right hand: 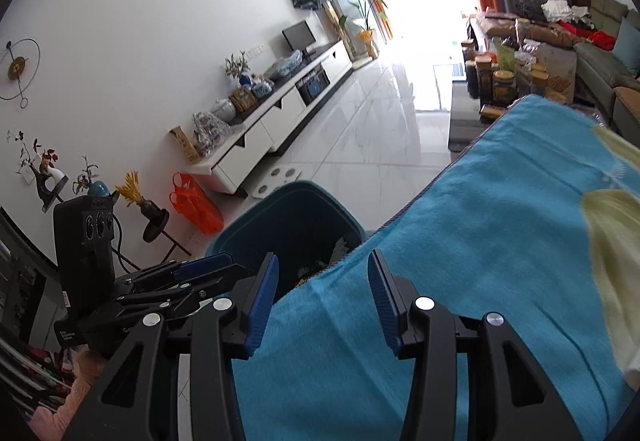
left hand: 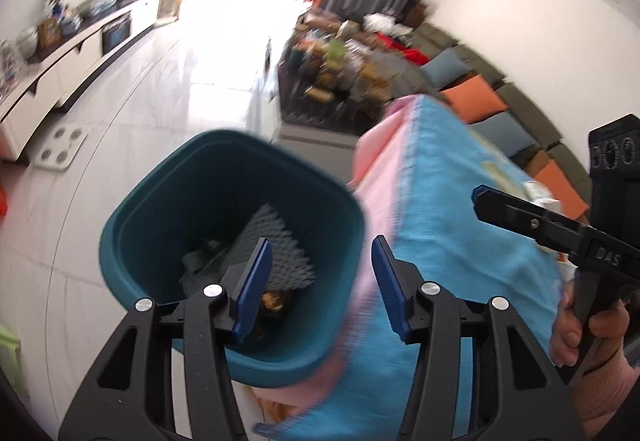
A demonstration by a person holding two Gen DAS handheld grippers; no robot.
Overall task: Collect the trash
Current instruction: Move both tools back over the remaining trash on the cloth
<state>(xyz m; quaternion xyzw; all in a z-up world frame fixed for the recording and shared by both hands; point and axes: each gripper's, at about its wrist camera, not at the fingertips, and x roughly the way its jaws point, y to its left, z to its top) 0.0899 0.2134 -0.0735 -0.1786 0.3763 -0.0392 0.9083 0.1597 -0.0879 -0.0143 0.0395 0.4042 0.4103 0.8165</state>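
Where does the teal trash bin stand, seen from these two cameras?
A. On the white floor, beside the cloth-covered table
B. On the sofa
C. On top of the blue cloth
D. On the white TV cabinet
A: the teal trash bin stands on the white tiled floor, next to the edge of the blue cloth, with trash inside.

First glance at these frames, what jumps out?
The teal bin on the white floor, with grey foam and scraps inside, sits right under the open left gripper. Beside it, a bright blue cloth with a pink edge covers the table, under the open, empty right gripper.
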